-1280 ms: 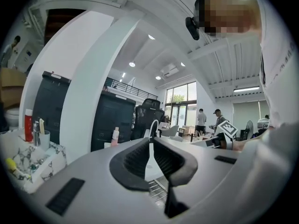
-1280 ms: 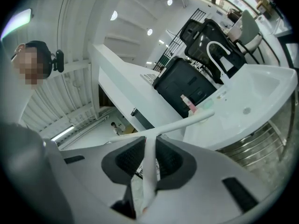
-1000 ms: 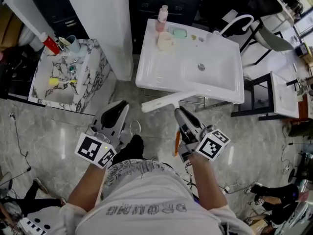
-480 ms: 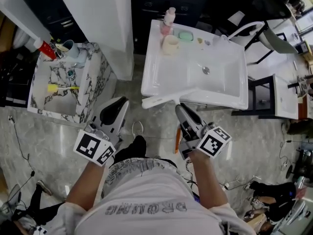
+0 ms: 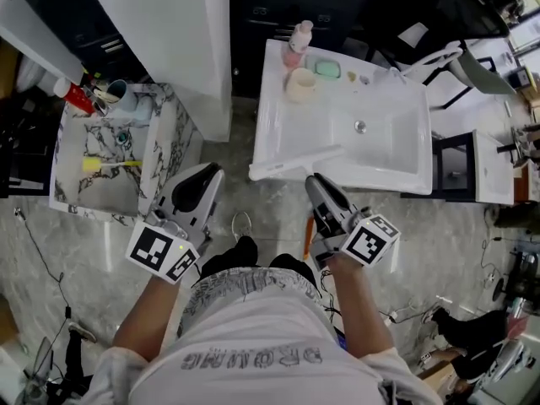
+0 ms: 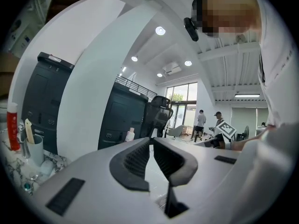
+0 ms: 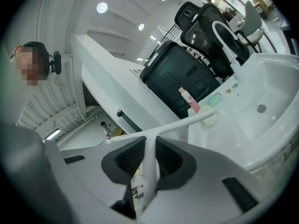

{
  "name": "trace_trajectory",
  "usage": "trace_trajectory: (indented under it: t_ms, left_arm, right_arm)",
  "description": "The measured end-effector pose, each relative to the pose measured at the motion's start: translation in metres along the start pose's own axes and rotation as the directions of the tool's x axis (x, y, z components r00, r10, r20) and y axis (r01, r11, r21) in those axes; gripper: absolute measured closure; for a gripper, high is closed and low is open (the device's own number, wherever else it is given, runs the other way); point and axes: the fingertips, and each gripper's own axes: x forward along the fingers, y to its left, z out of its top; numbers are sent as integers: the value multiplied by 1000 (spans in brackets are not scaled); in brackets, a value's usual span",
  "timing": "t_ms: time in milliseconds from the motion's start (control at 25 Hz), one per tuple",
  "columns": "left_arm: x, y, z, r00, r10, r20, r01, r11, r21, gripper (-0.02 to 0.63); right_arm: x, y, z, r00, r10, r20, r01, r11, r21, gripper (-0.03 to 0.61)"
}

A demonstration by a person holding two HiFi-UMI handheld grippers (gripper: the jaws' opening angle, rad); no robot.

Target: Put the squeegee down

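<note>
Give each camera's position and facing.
Head view: on the head, facing steeply down at the sink; forearms, left claw, right claw show.
Left gripper view: on the left claw, facing dark cabinets; jaws shut, empty; shirt at right.
Right gripper view: on the right claw, shut on the squeegee, facing the sink.
Head and right gripper views share squeegee, sink.

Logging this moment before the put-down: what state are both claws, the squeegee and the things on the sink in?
Right claw, shut on the squeegee handle.
Left claw, shut, nothing between its jaws.
Squeegee, held off the floor, blade over the front left corner of the sink.
Cup, upright on the sink.
Pink bottle, upright.
</note>
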Motion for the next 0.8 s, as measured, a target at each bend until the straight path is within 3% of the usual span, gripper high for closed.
trace_trajectory:
  t_ms: [800]
  left_arm:
    - [15, 31, 5, 1000, -15, -10, 15, 1000, -10, 572]
  right_arm:
    - [38, -9, 3, 1000, -25, 1, 25, 999, 35, 497]
